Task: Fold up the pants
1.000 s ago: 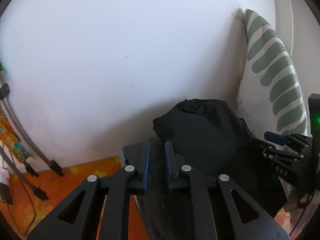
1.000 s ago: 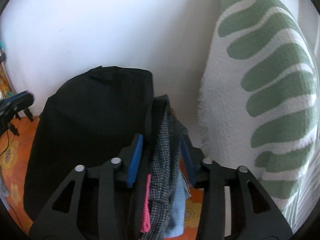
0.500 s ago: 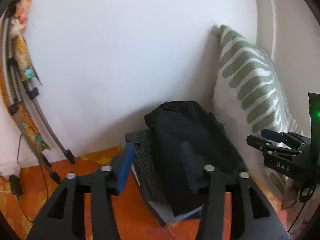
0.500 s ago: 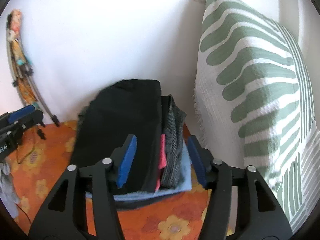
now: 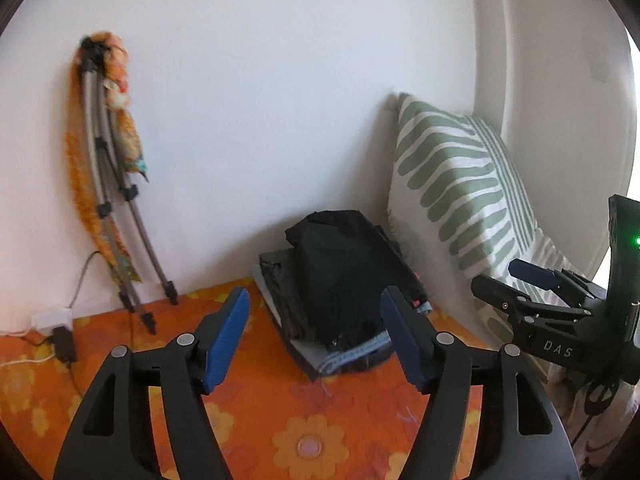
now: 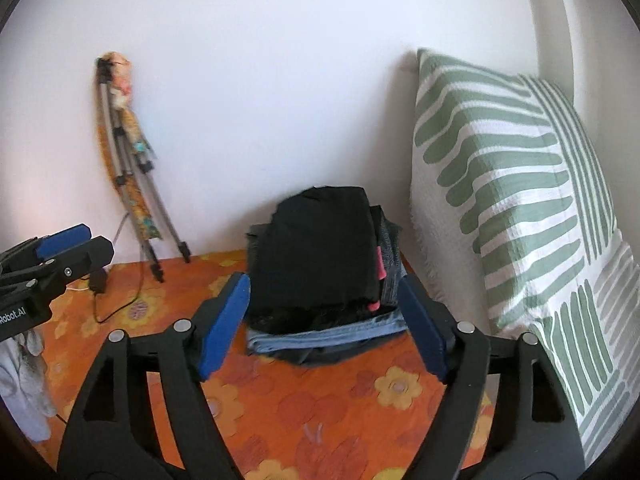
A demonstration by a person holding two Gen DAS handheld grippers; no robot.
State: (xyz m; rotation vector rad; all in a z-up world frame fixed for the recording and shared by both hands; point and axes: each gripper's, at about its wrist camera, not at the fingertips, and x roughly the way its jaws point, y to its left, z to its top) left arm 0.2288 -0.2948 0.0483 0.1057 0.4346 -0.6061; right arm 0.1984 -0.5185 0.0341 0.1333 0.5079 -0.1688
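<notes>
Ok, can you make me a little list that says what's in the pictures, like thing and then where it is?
top of pile: black pants, folded
pile: stack of folded clothes, denim near the bottom
under pile: orange flowered cloth
right of pile: green-striped pillow leaning on the wall
left of pile: folded tripod against the wall
left gripper: jaws opening, nothing between them
right gripper: jaws opening, nothing held

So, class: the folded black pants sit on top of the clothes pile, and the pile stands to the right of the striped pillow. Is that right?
Not quite. The black pants do top the pile, but the right wrist view shows the pile to the left of the pillow.
</notes>
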